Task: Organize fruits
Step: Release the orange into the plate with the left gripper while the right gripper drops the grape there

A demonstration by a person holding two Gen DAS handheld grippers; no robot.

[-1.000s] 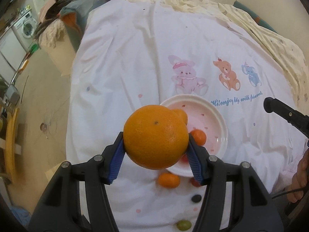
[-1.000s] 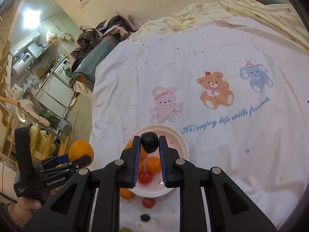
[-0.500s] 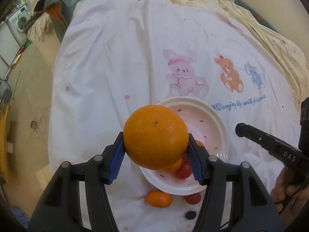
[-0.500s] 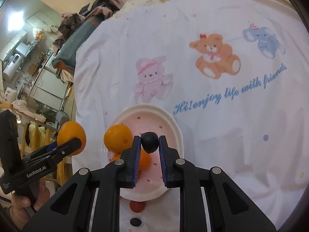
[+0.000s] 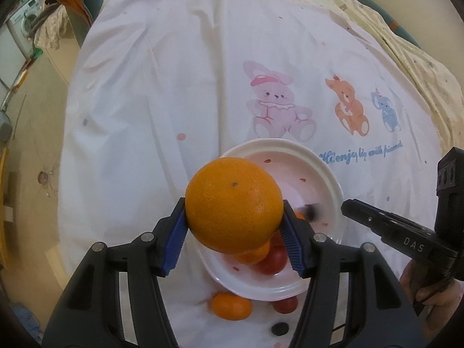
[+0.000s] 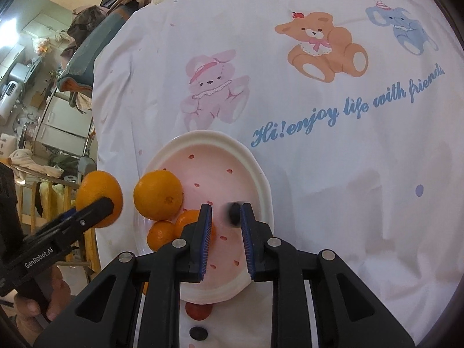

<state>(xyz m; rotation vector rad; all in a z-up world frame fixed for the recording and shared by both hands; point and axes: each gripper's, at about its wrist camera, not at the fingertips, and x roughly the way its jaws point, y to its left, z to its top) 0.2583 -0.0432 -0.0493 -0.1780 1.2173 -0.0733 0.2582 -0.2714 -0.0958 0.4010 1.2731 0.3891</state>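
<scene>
My left gripper (image 5: pixel 233 217) is shut on a big orange (image 5: pixel 233 206), held above the near left rim of the white plate (image 5: pixel 290 145). My right gripper (image 6: pixel 224 211) hangs over the plate (image 6: pixel 214 136) with its jaws opening. A dark grape (image 6: pixel 233 213) shows blurred between the pads, loose, close to the right one. In the plate lie an orange (image 6: pixel 158 198), two tangerines (image 6: pixel 162 233) and cherry tomatoes (image 5: pixel 272 259).
On the cloth in front of the plate lie a tangerine (image 5: pixel 231 306), a cherry tomato (image 6: pixel 197 310) and another dark grape (image 6: pixel 198 333). The white animal-print cloth (image 6: pixel 348 174) spreads far and right. Its left edge drops toward floor and furniture.
Both grippers have come down toward the plate. The right jaws, shut on the dark grape before, have parted and the grape is now blurred between them. The left still grips the big orange.
</scene>
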